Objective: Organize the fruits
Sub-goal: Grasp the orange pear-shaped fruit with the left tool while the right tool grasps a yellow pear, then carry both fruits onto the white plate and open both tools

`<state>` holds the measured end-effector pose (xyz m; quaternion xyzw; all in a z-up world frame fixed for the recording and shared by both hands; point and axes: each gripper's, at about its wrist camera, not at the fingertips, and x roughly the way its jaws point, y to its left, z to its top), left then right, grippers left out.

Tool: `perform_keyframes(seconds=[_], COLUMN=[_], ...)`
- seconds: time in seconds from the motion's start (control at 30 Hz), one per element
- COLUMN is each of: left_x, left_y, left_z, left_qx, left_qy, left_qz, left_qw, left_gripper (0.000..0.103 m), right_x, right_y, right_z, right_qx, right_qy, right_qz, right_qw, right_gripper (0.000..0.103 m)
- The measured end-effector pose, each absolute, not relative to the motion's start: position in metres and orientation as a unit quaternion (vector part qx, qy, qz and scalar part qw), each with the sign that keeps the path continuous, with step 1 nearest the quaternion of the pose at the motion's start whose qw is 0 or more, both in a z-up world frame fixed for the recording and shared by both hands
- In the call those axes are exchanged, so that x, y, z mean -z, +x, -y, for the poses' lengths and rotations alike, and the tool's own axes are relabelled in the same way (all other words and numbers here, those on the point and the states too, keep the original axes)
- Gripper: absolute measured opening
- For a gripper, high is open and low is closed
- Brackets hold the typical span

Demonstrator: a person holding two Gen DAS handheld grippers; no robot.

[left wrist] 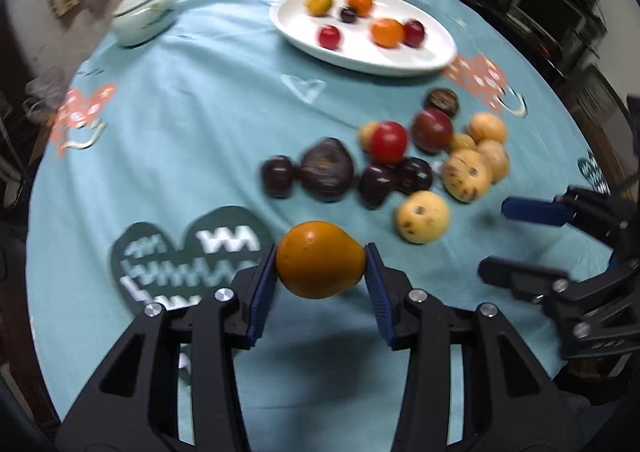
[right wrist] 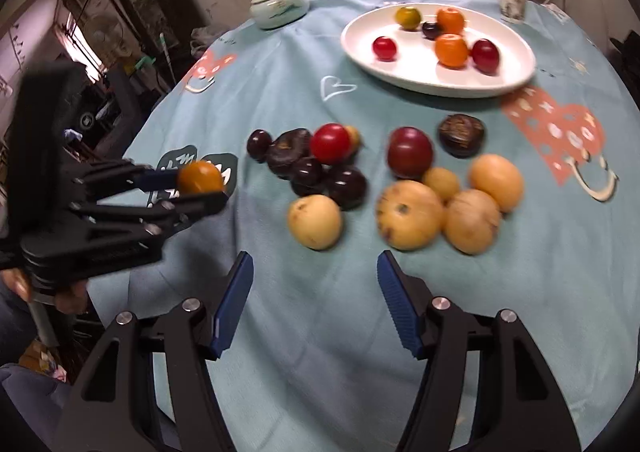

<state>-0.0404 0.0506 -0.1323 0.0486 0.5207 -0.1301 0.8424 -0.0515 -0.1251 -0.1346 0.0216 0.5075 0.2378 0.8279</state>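
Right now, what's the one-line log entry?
left gripper: shut on orange fruit, lifted | right gripper: open, empty | white plate: six fruits

teal tablecloth (right wrist: 280,72), heart prints; white plate (right wrist: 400,72); orange fruit (left wrist: 320,260).

The left hand-held gripper (left wrist: 321,260) is raised above the tabletop (left wrist: 180,140), its blue pads (left wrist: 262,294) clamped on an orange fruit (left wrist: 320,258). The right hand-held gripper (right wrist: 316,298) hovers with jaws spread wide, holding nothing.

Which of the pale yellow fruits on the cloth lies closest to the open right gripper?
The lone yellow fruit lying just in front of the dark plums, left of the other four yellow ones. It sits nearest the right gripper, apart from that cluster.
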Motion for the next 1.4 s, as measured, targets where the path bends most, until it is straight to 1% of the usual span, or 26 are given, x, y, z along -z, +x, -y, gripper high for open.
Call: perform_keyframes(seconds=[0.07, 0.1, 0.13, 0.33, 0.37, 0.43, 0.47, 0.5, 0.77, 1.03, 1.4], left_x=[0.123, 0.119, 0.116, 0.101, 0.100, 0.100, 0.100, 0.101, 0.095, 0.085, 0.053], left_y=[-0.041, -0.041, -0.042, -0.043, -0.042, -0.042, -0.043, -0.043, -0.037, -0.024, 0.001], left_z=[-0.067, -0.073, -0.080, -0.097, -0.097, -0.096, -0.095, -0.094, -0.077, -0.037, 0.018], left_qx=[0.113, 0.106, 0.100, 0.099, 0.101, 0.105, 0.106, 0.106, 0.124, 0.148, 0.152], left_qy=[0.033, 0.028, 0.023, 0.010, 0.010, 0.010, 0.011, 0.012, 0.018, 0.027, 0.054], left_qz=[-0.514, -0.512, -0.509, -0.495, -0.495, -0.496, -0.497, -0.498, -0.493, -0.487, -0.456], left_qw=[0.849, 0.852, 0.855, 0.863, 0.863, 0.862, 0.861, 0.861, 0.861, 0.860, 0.875], left_gripper=[0.044, 0.044, 0.044, 0.044, 0.044, 0.044, 0.044, 0.044, 0.044, 0.044, 0.044], right_x=[0.143, 0.148, 0.152, 0.166, 0.167, 0.171, 0.172, 0.172, 0.158, 0.141, 0.105], right_y=[-0.044, -0.041, -0.037, -0.020, -0.017, -0.014, -0.013, -0.014, -0.027, -0.049, -0.044], right_z=[0.113, 0.109, 0.106, 0.101, 0.100, 0.100, 0.101, 0.101, 0.118, 0.150, 0.202], right_qx=[-0.231, -0.228, -0.226, -0.192, -0.193, -0.196, -0.197, -0.203, -0.219, -0.211, -0.199], right_qy=[0.015, 0.014, 0.015, 0.012, 0.017, 0.026, 0.030, 0.034, 0.071, 0.092, 0.119], right_qz=[-0.516, -0.522, -0.529, -0.540, -0.542, -0.544, -0.543, -0.543, -0.540, -0.529, -0.483], right_qw=[0.824, 0.822, 0.818, 0.819, 0.818, 0.815, 0.816, 0.814, 0.809, 0.817, 0.844], right_gripper=[0.062, 0.058, 0.057, 0.057, 0.055, 0.045, 0.043, 0.039, 0.038, 0.038, 0.038])
